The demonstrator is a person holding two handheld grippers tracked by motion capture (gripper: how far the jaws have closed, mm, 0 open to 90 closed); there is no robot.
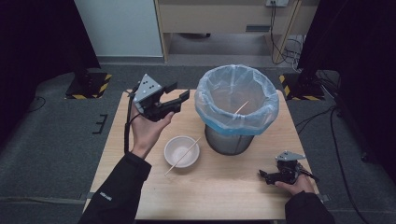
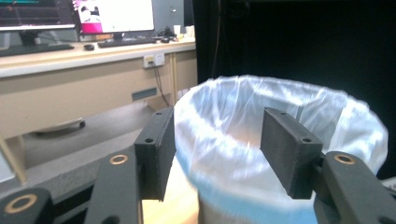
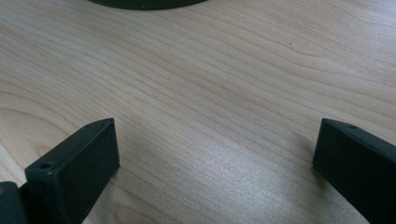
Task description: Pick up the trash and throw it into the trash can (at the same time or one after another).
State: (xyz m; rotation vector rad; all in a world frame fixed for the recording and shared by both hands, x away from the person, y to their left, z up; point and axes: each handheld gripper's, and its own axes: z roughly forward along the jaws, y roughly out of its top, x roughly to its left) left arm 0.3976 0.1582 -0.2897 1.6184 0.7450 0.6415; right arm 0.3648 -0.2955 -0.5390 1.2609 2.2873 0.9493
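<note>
My left gripper (image 1: 181, 92) (image 2: 217, 140) is held in the air left of a grey bin (image 1: 229, 140) lined with a pale blue bag (image 1: 219, 93) (image 2: 327, 116). It points at the bag's rim, jaws open with nothing between them. A thin wooden stick (image 1: 241, 107) lies inside the bag. Another wooden stick (image 1: 183, 156) rests across a white bowl (image 1: 177, 149) on the table, below the left hand. My right gripper (image 1: 264, 177) (image 3: 215, 154) rests low on the table at the front right, jaws wide open over bare wood.
The wooden table (image 1: 224, 196) stands on a grey carpet. The bin's dark base (image 3: 144, 3) shows at the top edge of the right gripper view. A desk with monitors (image 2: 112, 14) stands beyond the table, and dark curtains hang at both sides.
</note>
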